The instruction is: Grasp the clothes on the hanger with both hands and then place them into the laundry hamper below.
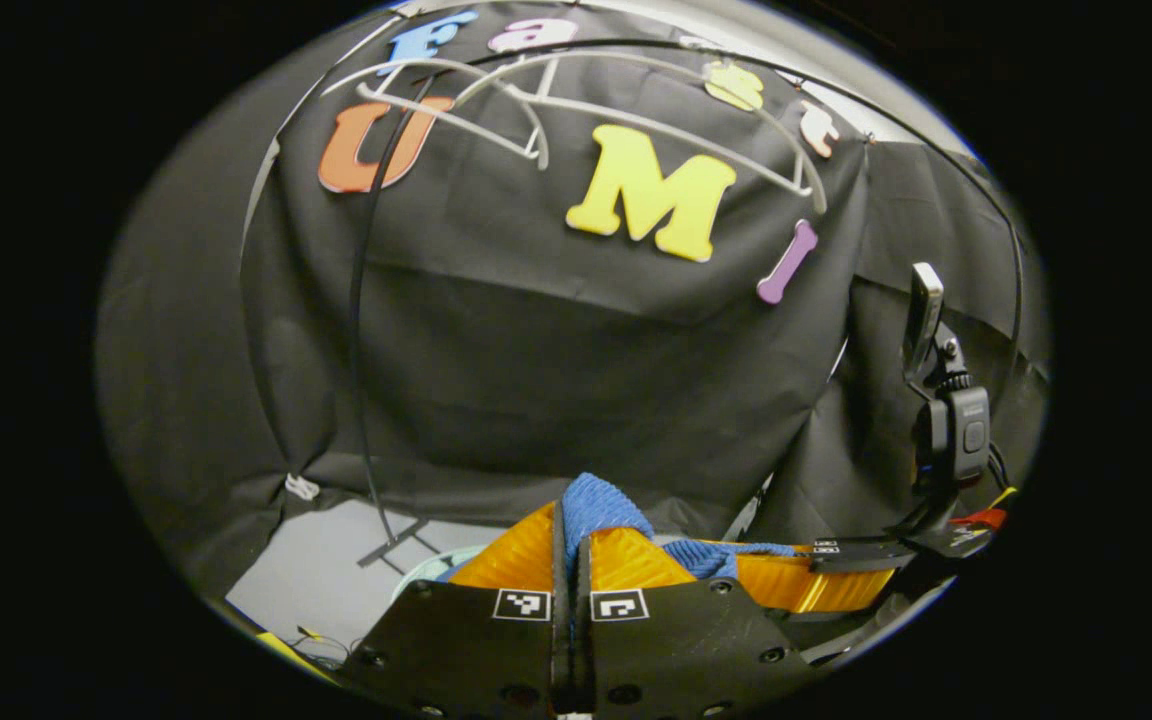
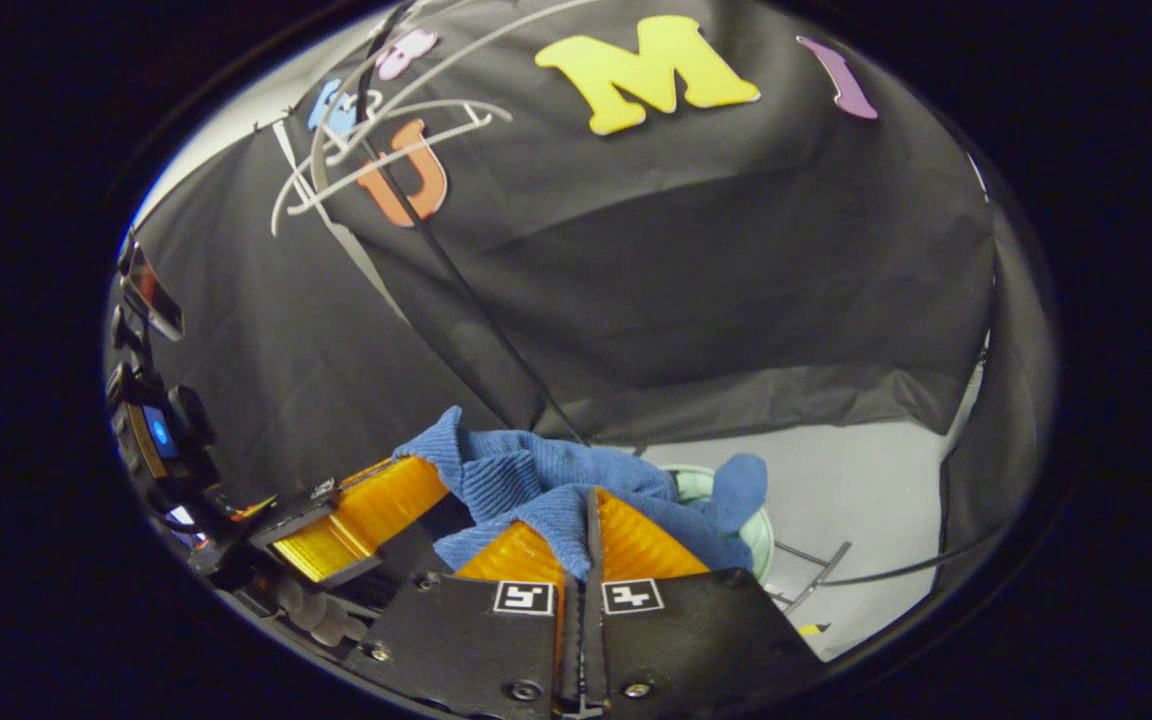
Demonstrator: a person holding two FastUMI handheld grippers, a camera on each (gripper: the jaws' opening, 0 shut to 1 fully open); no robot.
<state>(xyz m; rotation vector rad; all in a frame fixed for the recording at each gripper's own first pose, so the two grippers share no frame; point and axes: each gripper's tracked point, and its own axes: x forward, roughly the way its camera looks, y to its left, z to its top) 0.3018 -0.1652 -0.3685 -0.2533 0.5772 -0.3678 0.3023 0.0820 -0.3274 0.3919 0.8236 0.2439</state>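
Note:
A blue ribbed garment (image 2: pixel 536 470) is bunched between both grippers, low over a pale green laundry hamper (image 2: pixel 758 530). In the right gripper view my right gripper (image 2: pixel 591 512) is shut on a fold of it, and the left gripper (image 2: pixel 406 492) comes in from the left, touching the same cloth. In the left gripper view my left gripper (image 1: pixel 568 528) is shut on the garment (image 1: pixel 598 505), and the right gripper (image 1: pixel 751 580) holds its other end at the right. The white hanger (image 1: pixel 586 110) hangs bare high above. The hamper's rim (image 1: pixel 426 568) peeks out at lower left.
A thin black stand pole (image 1: pixel 361 300) rises from crossed feet (image 1: pixel 391 545) on the grey floor to the hanger. Black cloth walls close in behind and on both sides. The stand's feet (image 2: pixel 816 565) lie right of the hamper.

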